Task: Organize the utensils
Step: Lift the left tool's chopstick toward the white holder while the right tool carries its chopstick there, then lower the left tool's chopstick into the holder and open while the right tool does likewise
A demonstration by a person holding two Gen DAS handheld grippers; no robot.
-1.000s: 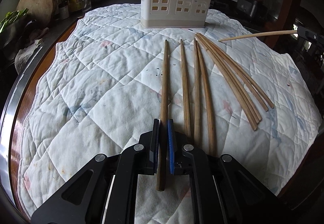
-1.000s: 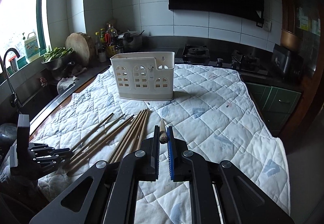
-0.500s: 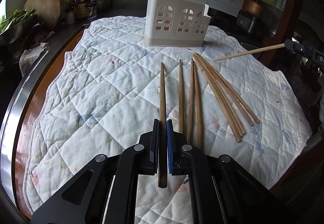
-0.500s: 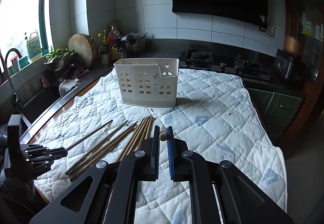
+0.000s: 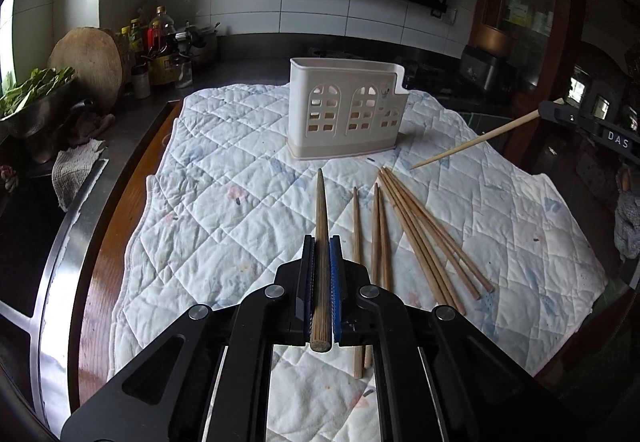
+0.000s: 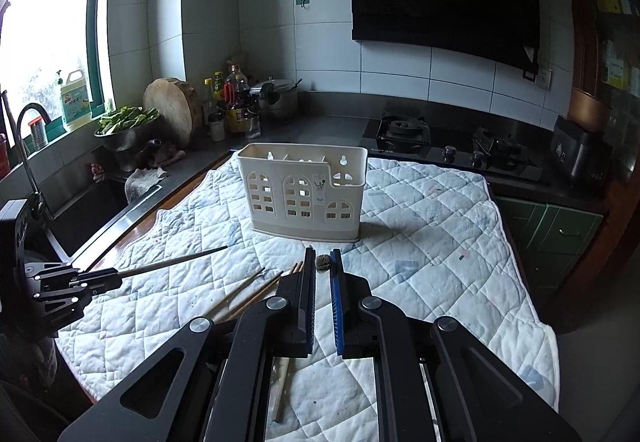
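Observation:
In the left wrist view my left gripper (image 5: 321,242) is shut on a dark wooden chopstick (image 5: 320,202) held above the quilt (image 5: 240,202), its tip aimed at the cream utensil holder (image 5: 344,118). Several loose chopsticks (image 5: 420,238) lie fanned on the cloth just right of it. At the right edge my right gripper (image 5: 552,112) is shut on a pale chopstick (image 5: 476,140) that slants down to the left. In the right wrist view the right gripper (image 6: 322,256) pinches that stick's butt end (image 6: 323,262). The holder (image 6: 304,194) stands ahead, and the left gripper (image 6: 116,276) is at the left.
A sink (image 6: 80,210) and faucet (image 6: 28,146) lie off the cloth's left side. A round chopping board (image 6: 172,114), bottles (image 6: 232,98) and a bowl of greens (image 6: 124,130) line the back left. A gas stove (image 6: 404,130) is behind the holder.
Both grippers have risen. The dark chopstick in my left gripper has come up off the cloth. The pale chopstick in the right gripper also hangs higher.

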